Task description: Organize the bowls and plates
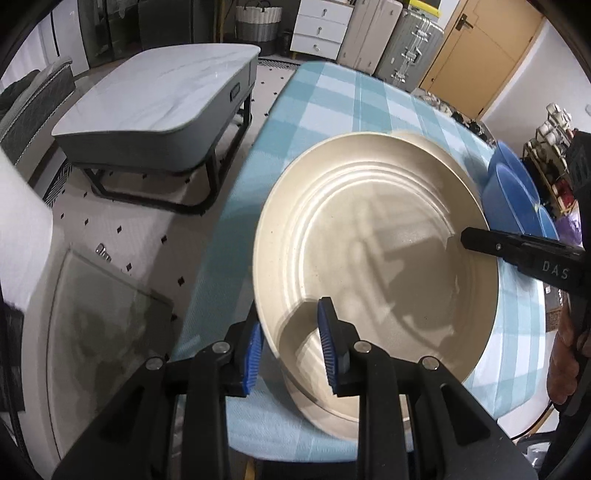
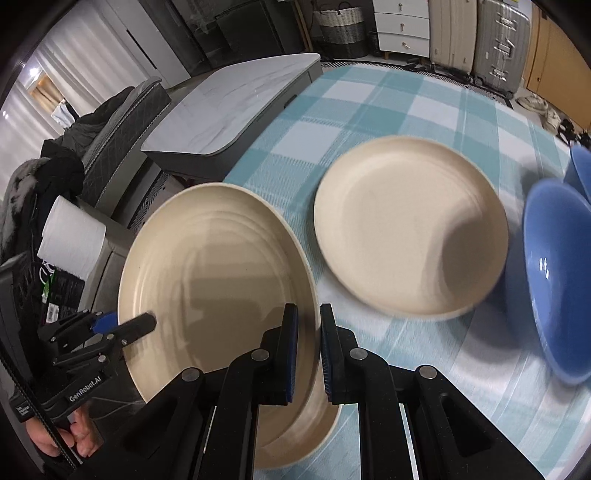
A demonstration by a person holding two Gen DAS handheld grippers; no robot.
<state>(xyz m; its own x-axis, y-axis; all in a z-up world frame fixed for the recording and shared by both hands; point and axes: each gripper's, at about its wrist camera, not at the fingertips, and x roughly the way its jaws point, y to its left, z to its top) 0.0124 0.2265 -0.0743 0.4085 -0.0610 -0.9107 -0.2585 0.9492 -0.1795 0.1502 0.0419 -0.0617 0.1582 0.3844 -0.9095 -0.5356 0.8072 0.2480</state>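
Both tongs, left gripper (image 1: 290, 354) and right gripper (image 2: 308, 354), pinch the lifted cream plate's (image 2: 218, 273) rim; second plate (image 2: 406, 225) ahead, blue bowls (image 2: 554, 269) beyond, nothing looks stacked yet.

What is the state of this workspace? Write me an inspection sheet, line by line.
Surface: checked tablecloth, blue and white.
Job's things: held plate, tilted, above a lower plate; flat plate alone on the cloth; blue bowls at the right edge.
Clutter: nothing seen on the cloth.
Grippers: right gripper clamps the held plate's rim; left gripper straddles the opposite rim, but its grip is unclear.
Cables: thin black cable below the right hand.
Surroundings: coffee table, suitcases, white drawers, basket, paper roll.
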